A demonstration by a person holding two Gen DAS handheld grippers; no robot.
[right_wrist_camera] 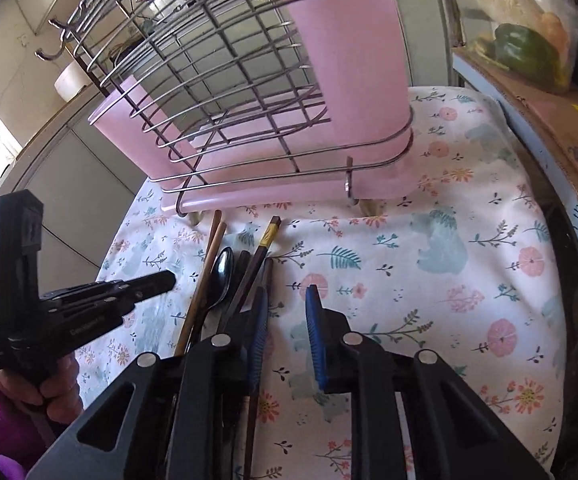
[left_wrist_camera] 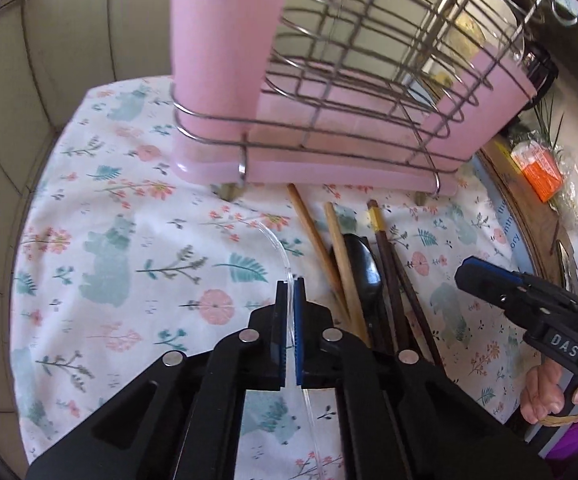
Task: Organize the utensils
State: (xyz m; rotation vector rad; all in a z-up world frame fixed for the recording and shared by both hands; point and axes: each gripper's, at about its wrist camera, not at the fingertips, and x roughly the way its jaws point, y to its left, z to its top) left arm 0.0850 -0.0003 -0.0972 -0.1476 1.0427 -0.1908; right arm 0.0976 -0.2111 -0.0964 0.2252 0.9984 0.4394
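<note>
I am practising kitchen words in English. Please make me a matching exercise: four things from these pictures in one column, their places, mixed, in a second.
1 clear straw
2 black spoon
3 pink wire rack
4 green pepper

a in a clear bag
b between chopsticks
c in the shut left claw
d standing on the floral cloth

Pairs: 1-c, 2-b, 3-d, 4-a
</note>
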